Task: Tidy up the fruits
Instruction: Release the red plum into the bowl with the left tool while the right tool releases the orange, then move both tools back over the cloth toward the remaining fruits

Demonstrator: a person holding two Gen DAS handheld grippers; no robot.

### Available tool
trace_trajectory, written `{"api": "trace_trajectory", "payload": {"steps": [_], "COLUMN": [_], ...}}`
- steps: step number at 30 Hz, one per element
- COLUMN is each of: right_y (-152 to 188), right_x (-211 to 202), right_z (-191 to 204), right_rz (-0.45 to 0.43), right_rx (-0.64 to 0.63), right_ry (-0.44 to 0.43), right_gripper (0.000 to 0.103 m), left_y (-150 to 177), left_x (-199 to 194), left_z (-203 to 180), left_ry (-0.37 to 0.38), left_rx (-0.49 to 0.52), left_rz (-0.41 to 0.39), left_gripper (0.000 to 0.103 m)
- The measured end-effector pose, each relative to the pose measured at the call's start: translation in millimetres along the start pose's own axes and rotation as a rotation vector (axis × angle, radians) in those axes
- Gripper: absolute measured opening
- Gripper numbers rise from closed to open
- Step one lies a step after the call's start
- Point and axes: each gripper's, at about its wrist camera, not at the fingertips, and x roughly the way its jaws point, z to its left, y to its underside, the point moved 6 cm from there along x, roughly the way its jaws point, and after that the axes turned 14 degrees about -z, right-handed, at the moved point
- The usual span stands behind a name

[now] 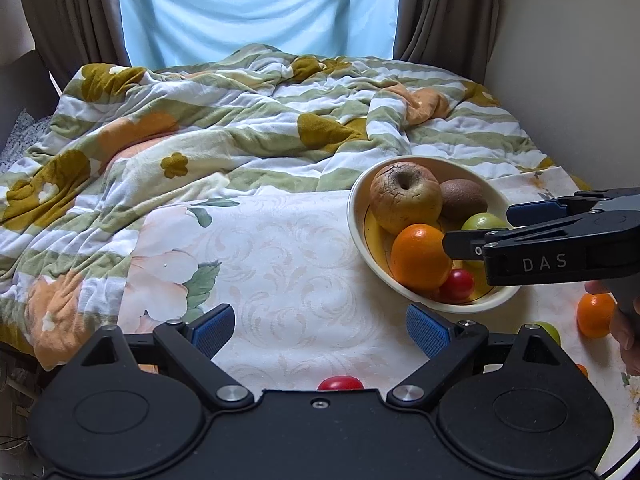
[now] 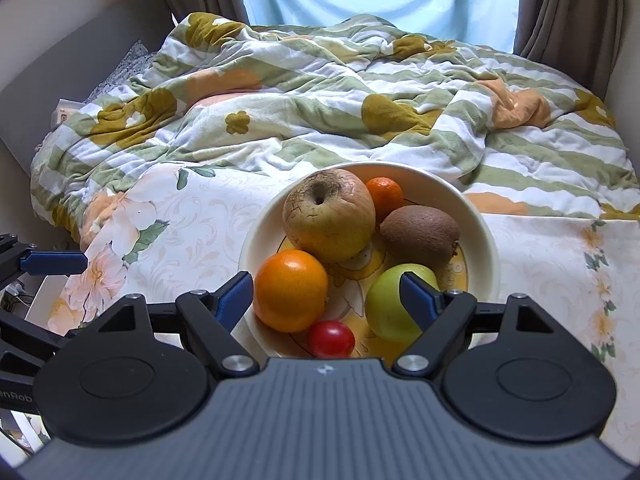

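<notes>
The bowl (image 2: pixel 486 236) is cream outside, yellow inside. In it: a mottled yellow-brown apple (image 2: pixel 329 216), a brown kiwi (image 2: pixel 420 234), a bright orange (image 2: pixel 291 296), a small tangerine (image 2: pixel 385 196) behind the apple, a green apple (image 2: pixel 386 304) and a red tomato (image 2: pixel 331 339) at the near rim. Beside the bowl the cloth (image 1: pixel 288 264) is white with pale scrolls and peach flowers — beyond it, a blanket (image 1: pixel 240 120) striped green and white with mustard flowers.

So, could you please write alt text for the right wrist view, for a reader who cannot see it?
A cream bowl on a floral cloth holds a wrinkled apple, a kiwi, two oranges, a green fruit and a small red fruit. The open right tongs hang over its near rim, gripping nothing. Behind lies a rumpled striped blanket.
</notes>
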Motion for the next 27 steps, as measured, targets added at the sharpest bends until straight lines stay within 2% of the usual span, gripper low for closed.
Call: {"api": "trace_trajectory", "payload": {"steps": [9, 19, 23, 25, 27], "right_y": [-11, -12, -7, -3, 1], "right_x": [-41, -119, -150, -163, -177], "right_z": [-4, -17, -21, -22, -21], "right_rz": [-0.047, -0.105, -0.126, -0.135, -0.151], "right_rx": [-0.002, 0.031, 0.053, 0.058, 0.06], "right_ry": [0.015, 0.039, 0.049, 0.055, 0.055], "right_gripper": [0.096, 0.096, 0.096, 0.102, 0.103], "left_y": [-9, -8, -2, 0, 3], "left_x": [-38, -96, -119, -130, -140], "left_z": [-14, -35, -45, -49, -52], "left_ry": [-0.024, -0.05, -0.068, -0.079, -0.091], "left_rx": [-0.007, -0.018, -0.001, 0.008, 0.012], "left_rz": [-0.073, -0.161, -0.193, -0.209, -0.225], "left_gripper": [0.095, 0.096, 0.099, 0.1, 0.101]}}
